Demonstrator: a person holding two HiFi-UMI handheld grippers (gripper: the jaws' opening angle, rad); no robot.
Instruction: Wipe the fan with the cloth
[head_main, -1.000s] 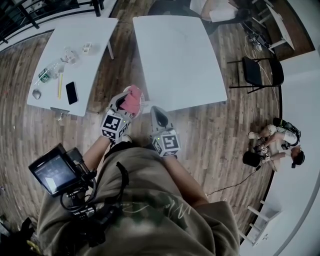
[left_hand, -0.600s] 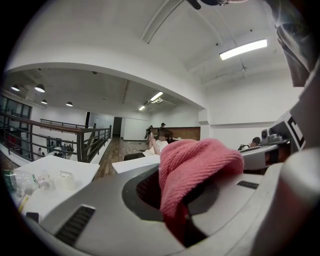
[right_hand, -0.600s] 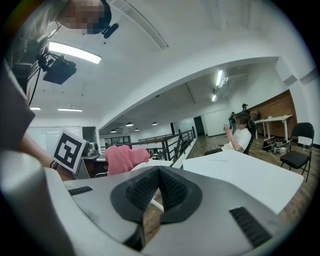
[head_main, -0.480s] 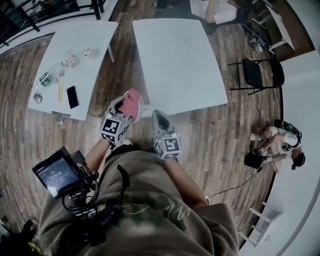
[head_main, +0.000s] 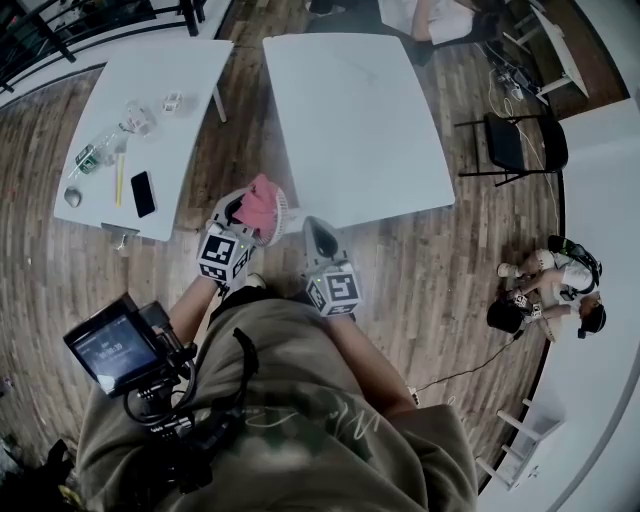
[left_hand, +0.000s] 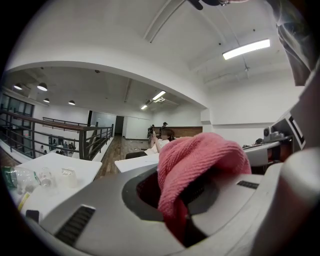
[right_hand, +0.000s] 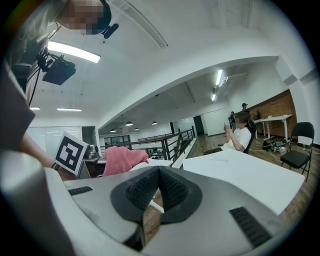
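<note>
A pink cloth (head_main: 263, 202) is bunched between the jaws of my left gripper (head_main: 248, 212), which is shut on it in front of the near edge of the middle white table (head_main: 350, 110). A pale round rim (head_main: 284, 208) shows just behind the cloth; it may be the fan, mostly hidden. In the left gripper view the cloth (left_hand: 200, 160) fills the gap of the left gripper (left_hand: 186, 212). My right gripper (head_main: 317, 230) hangs beside it, to the right, shut with nothing held. Its ribbed pads meet in the right gripper view (right_hand: 158, 186), where the cloth (right_hand: 122, 159) shows at left.
A second white table (head_main: 170, 80) at left carries a black phone (head_main: 143, 188), a yellow pen (head_main: 119, 172) and bottles (head_main: 92, 150). A black chair (head_main: 515, 145) stands at right. People sit on the wooden floor (head_main: 548, 285). A monitor rig (head_main: 110, 345) hangs at my chest.
</note>
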